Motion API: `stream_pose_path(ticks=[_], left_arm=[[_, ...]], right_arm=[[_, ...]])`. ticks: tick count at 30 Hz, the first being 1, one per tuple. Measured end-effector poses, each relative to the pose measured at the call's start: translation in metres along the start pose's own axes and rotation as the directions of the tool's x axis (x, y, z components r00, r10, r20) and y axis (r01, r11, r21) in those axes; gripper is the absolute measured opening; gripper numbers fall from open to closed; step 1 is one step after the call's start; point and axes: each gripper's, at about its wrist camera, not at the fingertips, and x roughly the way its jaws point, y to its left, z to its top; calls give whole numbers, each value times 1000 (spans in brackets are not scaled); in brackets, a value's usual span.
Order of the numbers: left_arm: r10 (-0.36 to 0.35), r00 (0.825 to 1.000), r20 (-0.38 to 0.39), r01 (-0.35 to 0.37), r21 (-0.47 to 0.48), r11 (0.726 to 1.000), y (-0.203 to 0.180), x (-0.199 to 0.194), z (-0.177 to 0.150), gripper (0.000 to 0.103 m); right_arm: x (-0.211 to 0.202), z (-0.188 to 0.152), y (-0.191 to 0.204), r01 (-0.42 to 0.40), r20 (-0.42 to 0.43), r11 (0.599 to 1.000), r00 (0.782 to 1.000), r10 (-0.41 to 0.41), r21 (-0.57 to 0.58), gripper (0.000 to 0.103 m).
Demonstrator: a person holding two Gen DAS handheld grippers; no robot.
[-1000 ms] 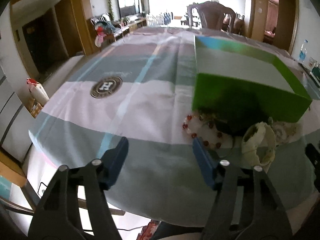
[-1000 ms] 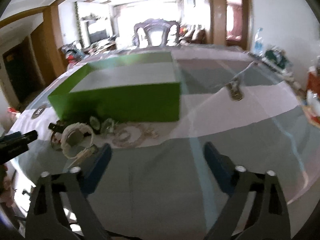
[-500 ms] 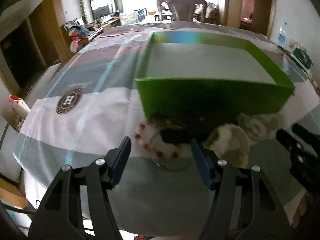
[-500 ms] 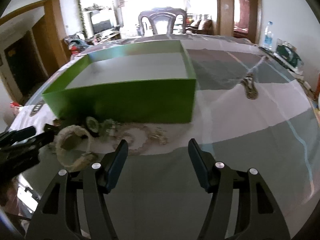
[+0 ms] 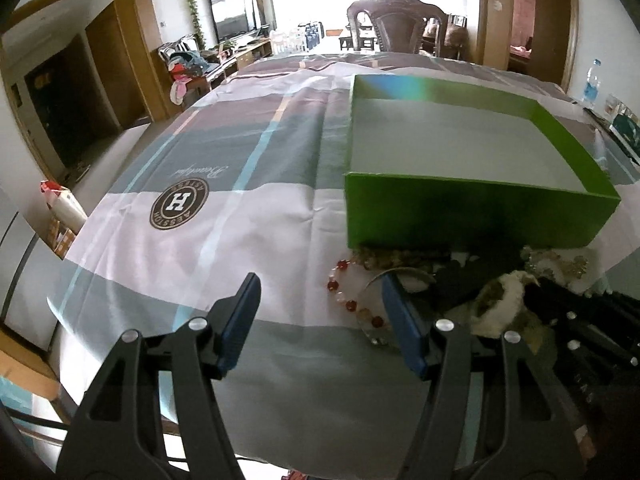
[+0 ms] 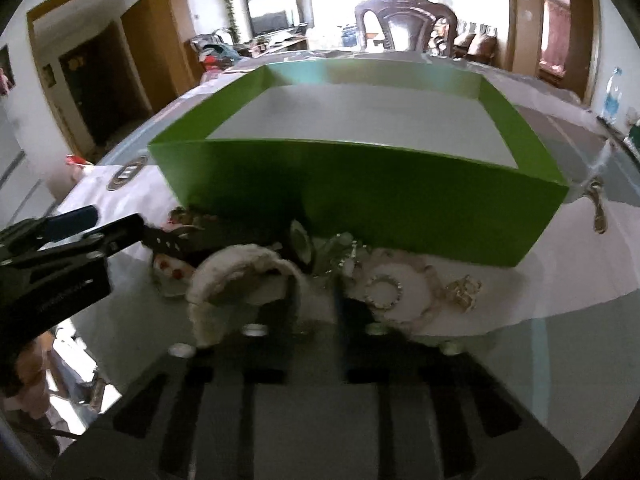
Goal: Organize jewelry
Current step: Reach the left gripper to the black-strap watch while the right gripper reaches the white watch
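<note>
The jewelry lies heaped on the desk [image 5: 280, 360] against the near wall of the green box [image 6: 400, 208]. The left claw [image 5: 320, 312] stands half open and empty just left of a red-beaded bracelet [image 5: 344, 292]. The right claw [image 6: 338, 300] is fully closed beside a cream band [image 6: 236, 276]; whether it grips anything is unclear.

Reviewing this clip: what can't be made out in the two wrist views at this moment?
- Right gripper, right wrist view: its shut fingers are motion-blurred; whether they pinch the cream watch is unclear.
- Jewelry pile, left wrist view: the green box shadows it and the left gripper finger overlaps it.
- Box floor near the front wall: hidden in both views.
</note>
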Motion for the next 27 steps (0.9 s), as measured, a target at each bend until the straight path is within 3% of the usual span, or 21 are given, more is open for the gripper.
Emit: stream_pose_path(ticks=[7,13,18,22,27], left_arm=[[-71,997,26,69,74,995,-22,-2,5,63],[-146,989,38,139,158,978,-47,-10,9,66],[-246,969,13,236,234,943,-66,-17,4,71],[-272,962,-29,269,267,925,-78,-12,1,71],[-294,953,-66,301,279,912,-88,-5,0,71]], right_arm=[[-15,-11,-38,108,15,992,994,-109,67,5],[-25,-12,-51,133,29,985,990,-137,108,7],[-27,-12,-51,148,40,983,987,-153,113,21],[-30,-9,-57,164,55,979,984,-171,118,36],[-30,-13,-67,174,45,976,982,-182,131,36]])
